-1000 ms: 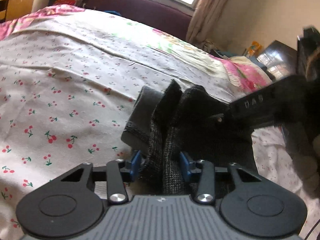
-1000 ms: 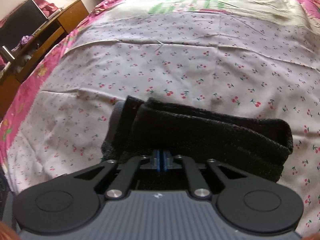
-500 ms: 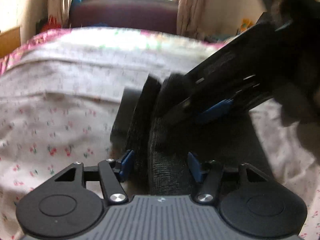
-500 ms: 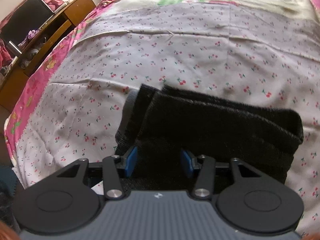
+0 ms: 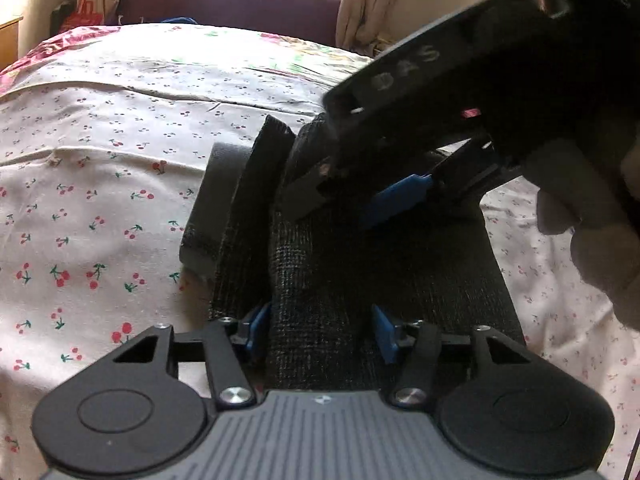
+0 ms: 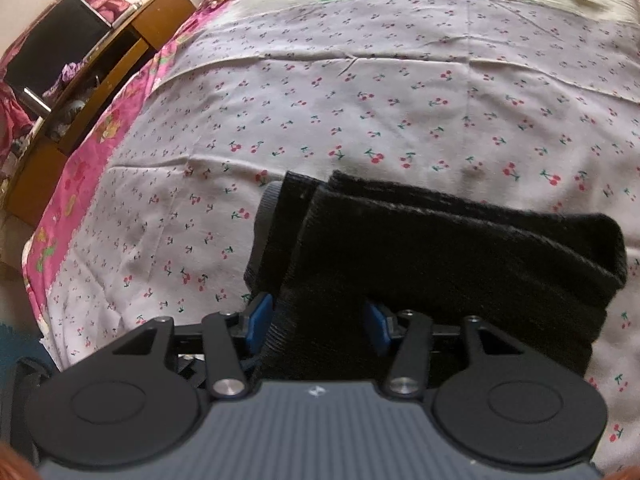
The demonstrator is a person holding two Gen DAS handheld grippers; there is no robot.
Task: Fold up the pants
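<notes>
The dark pants (image 5: 380,264) lie folded into a thick bundle on the cherry-print bedsheet (image 5: 100,184); they also show in the right wrist view (image 6: 440,252), with a grey waistband edge at the left. My left gripper (image 5: 320,328) is open, its blue fingertips (image 5: 256,324) either side of the bundle's near edge. My right gripper (image 6: 316,320) is open, straddling the fold's near edge; it also shows in the left wrist view (image 5: 400,200) above the pants.
A wooden desk (image 6: 100,76) with a black box stands left of the bed. A dark sofa (image 5: 232,4) and curtains are beyond the bed under a window. The bed's pink border (image 6: 80,184) marks its left edge.
Both grippers have opened and let go of the pants. The right gripper has lifted and drawn back; the folded bundle stays on the bed.
</notes>
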